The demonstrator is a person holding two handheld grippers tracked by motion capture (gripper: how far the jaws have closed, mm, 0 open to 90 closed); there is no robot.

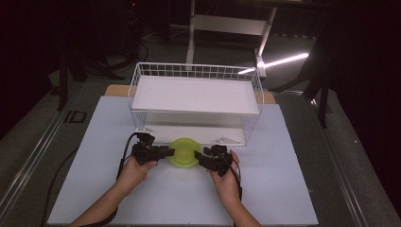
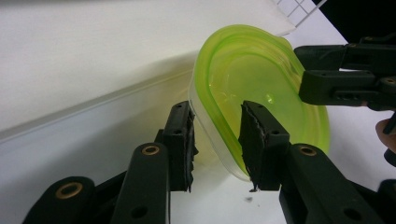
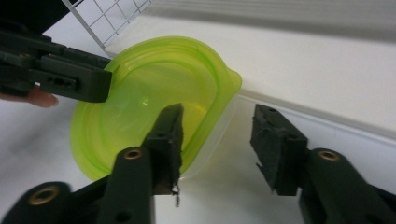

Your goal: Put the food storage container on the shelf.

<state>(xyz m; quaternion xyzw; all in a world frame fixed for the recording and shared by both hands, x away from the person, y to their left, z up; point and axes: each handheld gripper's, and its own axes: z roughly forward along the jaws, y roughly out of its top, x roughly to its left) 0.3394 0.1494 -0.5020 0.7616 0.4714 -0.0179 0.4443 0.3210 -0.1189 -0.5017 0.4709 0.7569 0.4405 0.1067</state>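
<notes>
A clear tub with a lime-green lid sits on the white table just in front of the wire rack. My left gripper meets it from the left. In the left gripper view its jaws straddle the tub's rim, with one pad against the outer wall and the other on the lid. My right gripper comes in from the right. In the right gripper view its jaws stand apart: one lies over the lid, the other hangs clear of the tub's side.
A white wire rack with a solid shelf stands right behind the tub, its lower tier open toward me. The white tabletop spreads around both hands. Cables trail off to the left. Dark floor and stand legs lie beyond the table.
</notes>
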